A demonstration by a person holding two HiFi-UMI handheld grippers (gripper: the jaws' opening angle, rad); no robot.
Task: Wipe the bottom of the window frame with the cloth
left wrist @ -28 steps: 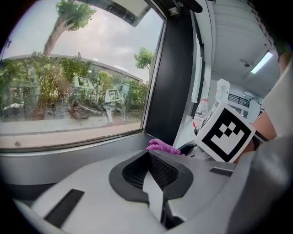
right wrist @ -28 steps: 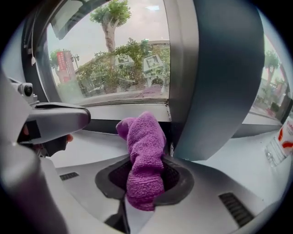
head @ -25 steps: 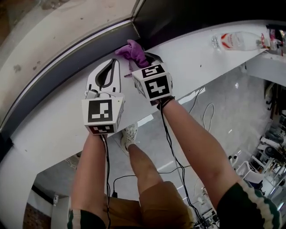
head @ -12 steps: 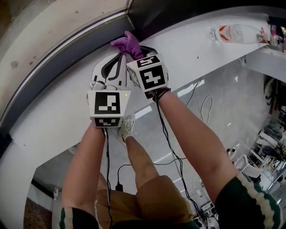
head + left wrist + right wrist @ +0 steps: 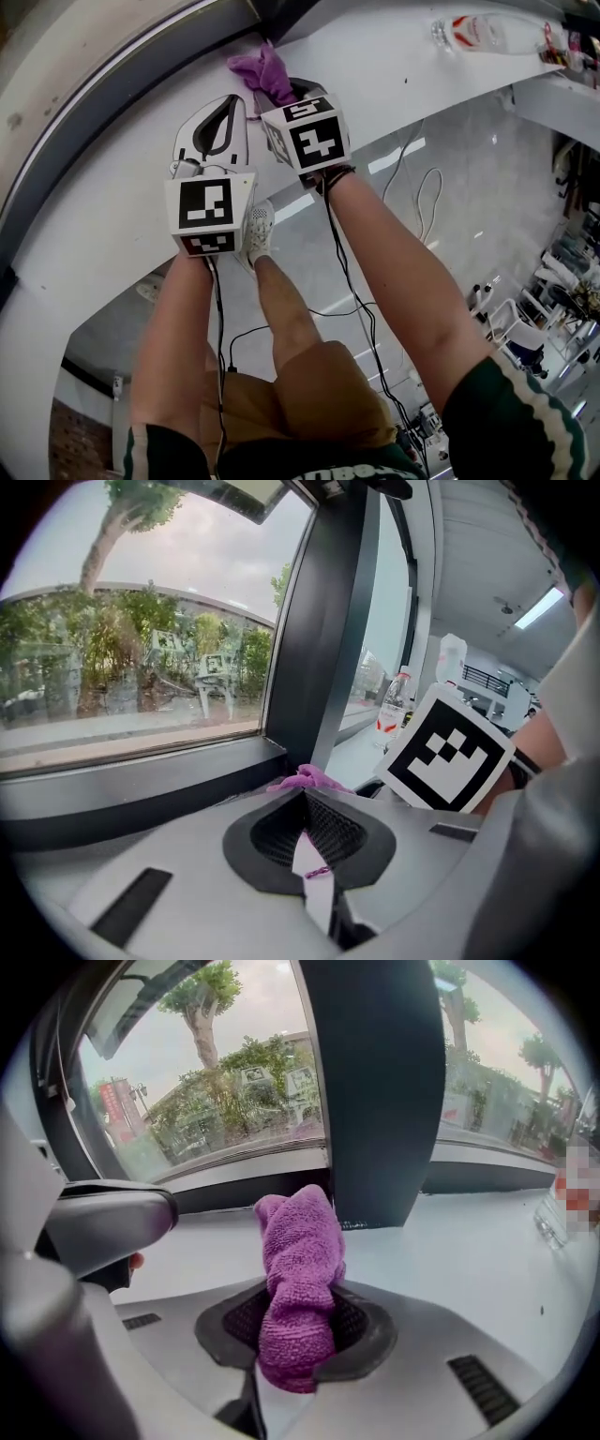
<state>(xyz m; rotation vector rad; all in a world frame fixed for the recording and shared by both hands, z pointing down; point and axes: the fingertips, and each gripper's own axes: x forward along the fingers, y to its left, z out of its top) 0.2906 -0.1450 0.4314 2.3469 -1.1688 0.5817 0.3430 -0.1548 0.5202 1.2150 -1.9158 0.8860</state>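
The right gripper's (image 5: 298, 1330) jaws are clamped on the purple cloth (image 5: 298, 1279). The cloth's lower end is bunched between the pads. Its long axis runs straight up the middle of the right gripper view, and its free end points at the dark window post (image 5: 375, 1091). In the head view it sticks out past the jaw tips toward the top of the frame.

The left gripper's (image 5: 305, 803) jaws meet at their tips and hold nothing, just left of the cloth.

Both grippers hover over a curved white ledge (image 5: 112, 216). The dark bottom rail of the window frame (image 5: 141, 799) runs along it at upper left. Trees show through the glass. A bottle (image 5: 478, 33) lies at upper right, above a grey floor with cables.
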